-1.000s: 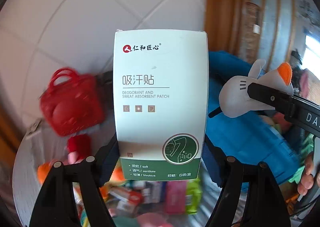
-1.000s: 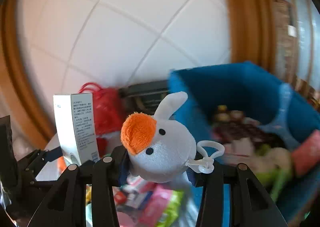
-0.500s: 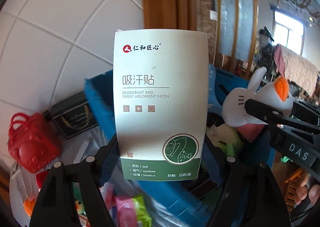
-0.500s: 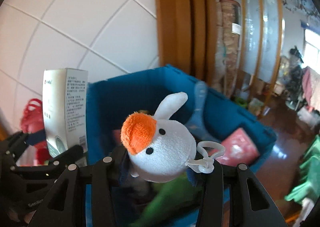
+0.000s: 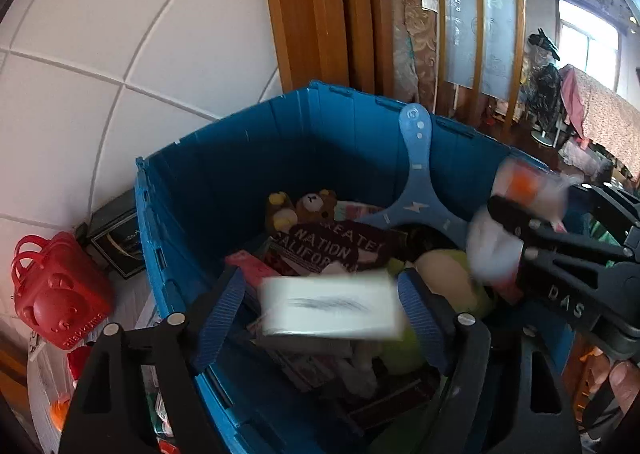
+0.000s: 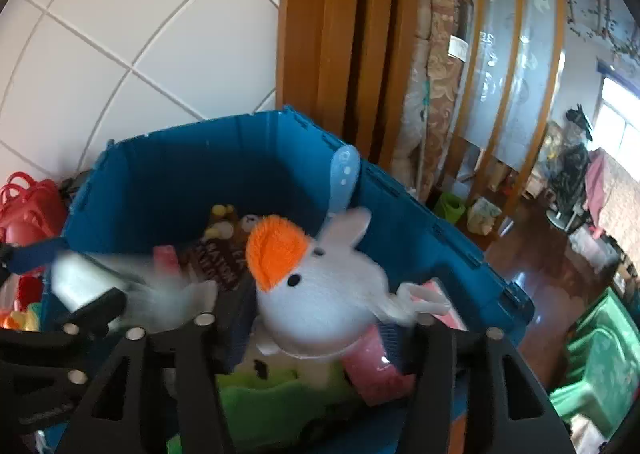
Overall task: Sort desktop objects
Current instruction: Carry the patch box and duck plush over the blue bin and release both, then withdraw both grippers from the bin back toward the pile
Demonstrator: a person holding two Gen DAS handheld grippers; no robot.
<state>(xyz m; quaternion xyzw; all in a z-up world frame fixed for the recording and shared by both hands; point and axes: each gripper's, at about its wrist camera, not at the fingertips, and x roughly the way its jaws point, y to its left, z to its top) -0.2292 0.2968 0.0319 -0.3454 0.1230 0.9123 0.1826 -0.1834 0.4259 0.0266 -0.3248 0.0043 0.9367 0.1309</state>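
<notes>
Right gripper jaws opening, the white plush duck between them over the blue bin; blurred white box near its left wall.

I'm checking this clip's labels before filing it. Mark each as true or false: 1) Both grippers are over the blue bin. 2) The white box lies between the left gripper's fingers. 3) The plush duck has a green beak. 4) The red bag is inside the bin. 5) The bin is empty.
1) True: the left gripper and right gripper are over the blue bin.
2) True: the white box, blurred, lies there as the jaws open.
3) False: the plush duck has an orange beak.
4) False: the red bag sits outside, left of the bin.
5) False: it already holds toys and packets.
</notes>
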